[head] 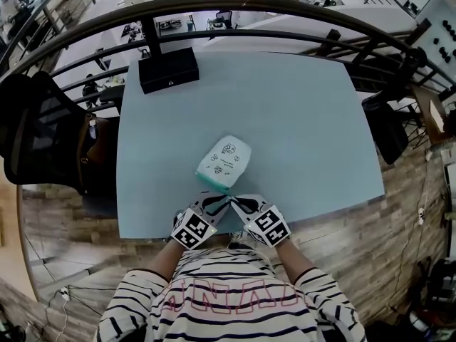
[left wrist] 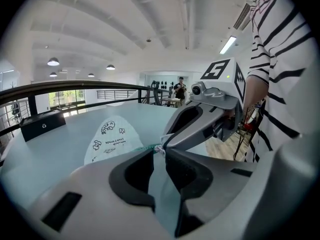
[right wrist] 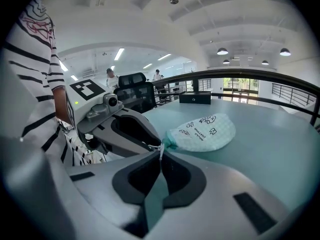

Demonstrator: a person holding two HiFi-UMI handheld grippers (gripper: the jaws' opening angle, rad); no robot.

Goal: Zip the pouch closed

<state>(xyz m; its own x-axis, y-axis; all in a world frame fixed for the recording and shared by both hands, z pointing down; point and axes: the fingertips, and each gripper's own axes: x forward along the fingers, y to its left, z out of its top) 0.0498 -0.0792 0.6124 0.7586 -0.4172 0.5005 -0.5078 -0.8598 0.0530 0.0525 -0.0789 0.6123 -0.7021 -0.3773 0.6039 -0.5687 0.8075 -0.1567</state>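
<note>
A white pouch (head: 224, 162) with teal trim and small black prints lies on the pale blue table (head: 299, 120), its near end pointing at me. Both grippers meet at that end. My left gripper (head: 221, 201) comes in from the left, and its jaws stand narrow, pressing on the teal corner of the pouch (left wrist: 111, 136). My right gripper (right wrist: 160, 152) is shut on the small white zipper pull (right wrist: 160, 147) at the same end. In the right gripper view the pouch (right wrist: 202, 132) stretches away behind the pull, with the left gripper (right wrist: 151, 146) touching in from the left.
A black box (head: 168, 70) stands at the table's far left corner. A dark office chair (head: 39, 130) is beside the table's left edge and a curved black railing (head: 235, 9) runs behind it. The table's near edge lies just under my grippers.
</note>
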